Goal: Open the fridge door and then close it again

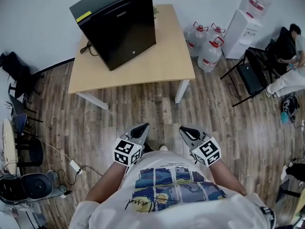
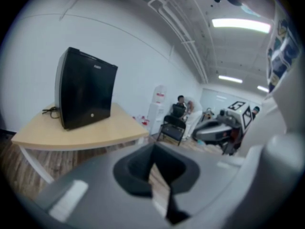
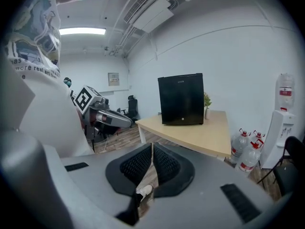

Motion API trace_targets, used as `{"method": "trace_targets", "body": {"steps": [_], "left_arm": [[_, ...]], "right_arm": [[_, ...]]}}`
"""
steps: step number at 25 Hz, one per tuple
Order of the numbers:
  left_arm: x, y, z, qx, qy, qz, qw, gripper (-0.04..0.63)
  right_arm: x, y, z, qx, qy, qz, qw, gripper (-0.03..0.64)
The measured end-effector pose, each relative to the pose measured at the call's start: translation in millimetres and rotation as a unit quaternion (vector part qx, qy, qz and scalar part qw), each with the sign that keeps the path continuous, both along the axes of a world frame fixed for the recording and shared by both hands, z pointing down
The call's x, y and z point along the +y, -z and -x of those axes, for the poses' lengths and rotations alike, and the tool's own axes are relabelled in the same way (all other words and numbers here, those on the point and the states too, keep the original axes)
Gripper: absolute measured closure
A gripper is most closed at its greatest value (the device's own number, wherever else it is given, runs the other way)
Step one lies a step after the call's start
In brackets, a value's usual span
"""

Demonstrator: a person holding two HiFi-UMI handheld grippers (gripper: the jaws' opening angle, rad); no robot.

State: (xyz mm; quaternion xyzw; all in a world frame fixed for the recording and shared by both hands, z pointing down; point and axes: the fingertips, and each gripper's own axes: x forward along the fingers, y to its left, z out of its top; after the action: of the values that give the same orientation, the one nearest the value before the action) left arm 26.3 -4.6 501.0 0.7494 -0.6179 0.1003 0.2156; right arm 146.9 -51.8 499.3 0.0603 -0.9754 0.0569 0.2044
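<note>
The fridge (image 1: 116, 25) stands in the upper left of the head view, on the far left part of a pale wooden table (image 1: 162, 56), its door shut and its dark front turned toward the person. Both tools sit low in the frame, well apart from it. The left gripper (image 1: 139, 129) has its jaws pressed together with nothing between them, and the right gripper (image 1: 189, 131) likewise shows its ribbed pads meeting at the tips, holding nothing. The main risk is arriving at the door with closed jaws, which could only bump or scrape the smooth front and not catch an edge, so whichever tool is used probably needs to open before contact. No handle can be made out from here, and I cannot tell which side of the door swings free, so a pull on the hinge side would achieve nothing. The fridge looks light and sits near the table's left edge, so a hard tug might drag it or slide it instead of breaking the door seal. A black cable (image 1: 87, 46) trails beside it and could snag. Closing too gently may leave the door ajar.
</note>
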Motion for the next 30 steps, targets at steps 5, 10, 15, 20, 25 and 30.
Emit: {"method": "trace_targets", "body": {"steps": [5, 10, 15, 20, 25, 30], "left_arm": [[1.3, 0.1, -7.1, -0.005, -0.008, 0.000, 1.0000, 0.588], [-0.8, 1.0, -11.9, -0.006, -0.012, -0.002, 0.9999, 0.588], [-1.3, -2.9, -12.5, -0.006, -0.011, 0.005, 0.9999, 0.588], [-4.0, -1.8, -11.9, -0.013, -0.012, 0.008, 0.9998, 0.588], [-7.6, -2.7, -12.2, -0.016, -0.021, 0.016, 0.9995, 0.588], [-17.6, -6.0, -19.6, -0.018, -0.034, 0.020, 0.9990, 0.588]], "right_arm": [[7.3, -1.4, -6.9, -0.003, -0.003, 0.002, 1.000, 0.598], [9.8, -4.7, -11.8, -0.001, -0.006, 0.004, 1.000, 0.598], [5.8, -6.0, -14.5, 0.000, -0.008, 0.004, 1.000, 0.600], [3.7, -7.1, -13.6, -0.001, -0.007, 0.007, 1.000, 0.600], [-0.3, -7.2, -13.6, -0.001, -0.013, 0.008, 1.000, 0.601], [-4.1, -11.6, -25.0, 0.001, -0.029, 0.014, 0.999, 0.601]]}}
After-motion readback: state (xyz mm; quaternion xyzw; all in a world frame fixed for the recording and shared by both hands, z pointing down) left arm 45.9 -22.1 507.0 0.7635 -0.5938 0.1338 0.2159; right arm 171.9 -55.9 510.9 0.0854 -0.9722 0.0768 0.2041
